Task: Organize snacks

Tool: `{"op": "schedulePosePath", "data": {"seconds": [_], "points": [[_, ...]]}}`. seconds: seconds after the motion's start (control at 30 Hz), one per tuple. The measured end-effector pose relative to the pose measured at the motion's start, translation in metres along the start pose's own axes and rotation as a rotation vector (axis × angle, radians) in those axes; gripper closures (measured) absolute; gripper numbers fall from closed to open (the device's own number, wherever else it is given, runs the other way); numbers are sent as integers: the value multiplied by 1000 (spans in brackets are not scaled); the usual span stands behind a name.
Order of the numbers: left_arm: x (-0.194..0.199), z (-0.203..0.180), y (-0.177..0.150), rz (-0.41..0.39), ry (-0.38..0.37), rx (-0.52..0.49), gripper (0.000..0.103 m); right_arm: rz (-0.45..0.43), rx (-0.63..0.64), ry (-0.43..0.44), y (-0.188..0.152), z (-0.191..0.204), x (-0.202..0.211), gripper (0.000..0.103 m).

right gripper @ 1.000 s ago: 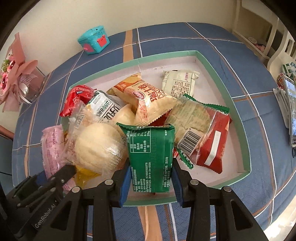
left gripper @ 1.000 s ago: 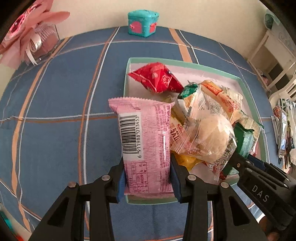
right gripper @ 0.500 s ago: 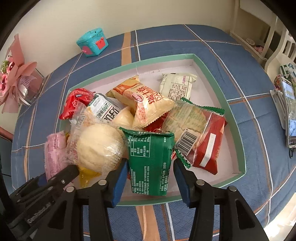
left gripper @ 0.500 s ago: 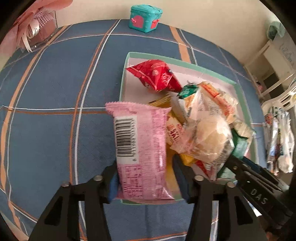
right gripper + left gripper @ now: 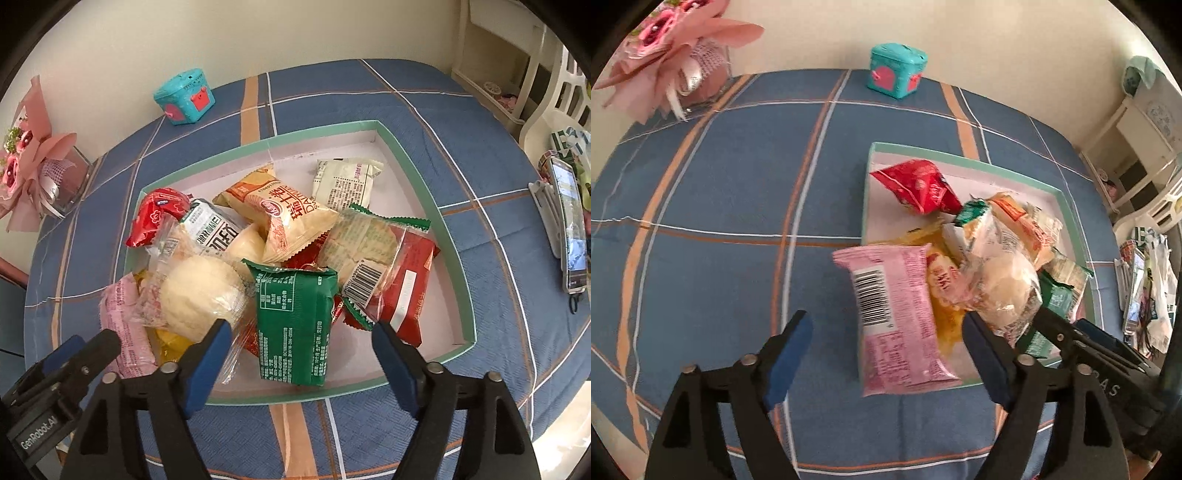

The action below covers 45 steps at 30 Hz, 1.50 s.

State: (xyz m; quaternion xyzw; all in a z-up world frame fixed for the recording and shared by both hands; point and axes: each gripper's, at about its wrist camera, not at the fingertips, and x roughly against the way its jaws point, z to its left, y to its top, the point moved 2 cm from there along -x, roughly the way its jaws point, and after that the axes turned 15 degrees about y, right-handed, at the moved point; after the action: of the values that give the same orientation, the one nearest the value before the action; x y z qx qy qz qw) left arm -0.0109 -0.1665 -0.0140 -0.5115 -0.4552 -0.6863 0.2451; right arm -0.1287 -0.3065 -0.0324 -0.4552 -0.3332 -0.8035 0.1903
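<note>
A pink snack packet (image 5: 897,317) lies on the near left corner of the teal-rimmed tray (image 5: 960,158), hanging over its edge. My left gripper (image 5: 886,332) straddles the packet; its jaws are opening and neither pad touches it. In the right wrist view a green packet (image 5: 295,321) rests in the tray (image 5: 424,177) against a clear-wrapped bun (image 5: 199,295). My right gripper (image 5: 301,332) stands over the green packet, its jaws opening, with both pads clear of it. The tray also holds a red packet (image 5: 916,184), an orange packet (image 5: 288,214) and a white packet (image 5: 347,181).
The tray sits on a blue checked cloth (image 5: 720,221). A teal toy box (image 5: 897,70) stands at the far edge and a pink bouquet (image 5: 676,48) at the far left. A phone on a stand (image 5: 569,229) and white furniture (image 5: 546,92) are on the right.
Both grippers were shut on their packets and have spread wide, letting go of the pink packet and the green one. The left gripper has lifted a little; both packets stay in the tray.
</note>
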Motion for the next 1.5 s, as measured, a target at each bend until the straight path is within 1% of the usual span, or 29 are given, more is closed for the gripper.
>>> {"op": "schedulePosePath", "data": {"seconds": [0.07, 0.1, 0.13, 0.17, 0.2, 0.33, 0.47, 0.6, 0.73, 0.77, 1.1, 1.27, 1.5], "points": [[7, 9, -3, -28, 20, 5, 14, -11, 11, 2, -2, 3, 4, 11], [10, 12, -4, -44, 32, 8, 12, -20, 16, 5, -3, 4, 6, 6], [13, 14, -6, -58, 42, 11, 10, -30, 22, 8, -4, 6, 9, 1], [15, 17, -7, -74, 58, 15, 4, -39, 28, 10, -5, 8, 10, 0], [17, 19, -9, -86, 73, 16, 2, -48, 36, 11, -7, 10, 12, 0], [26, 30, -17, -137, 136, 14, 2, -60, 60, 14, -20, 18, 20, 0], [36, 38, -26, -184, 232, 25, 2, -65, 83, 20, -34, 26, 25, 0], [42, 47, -37, -200, 293, 48, 2, -60, 96, 20, -48, 30, 27, 0], [42, 54, -47, -182, 401, 55, 2, -58, 112, 28, -58, 34, 30, 0], [42, 56, -48, -181, 411, 49, 2, -59, 116, 29, -59, 35, 31, 0], [40, 64, -60, -160, 411, 55, 2, -54, 130, 34, -58, 37, 29, 0], [39, 69, -59, -152, 419, 67, 2, -49, 143, 41, -58, 39, 28, 0], [37, 68, -58, -148, 420, 57, 2, -41, 147, 54, -58, 40, 25, 0]]}}
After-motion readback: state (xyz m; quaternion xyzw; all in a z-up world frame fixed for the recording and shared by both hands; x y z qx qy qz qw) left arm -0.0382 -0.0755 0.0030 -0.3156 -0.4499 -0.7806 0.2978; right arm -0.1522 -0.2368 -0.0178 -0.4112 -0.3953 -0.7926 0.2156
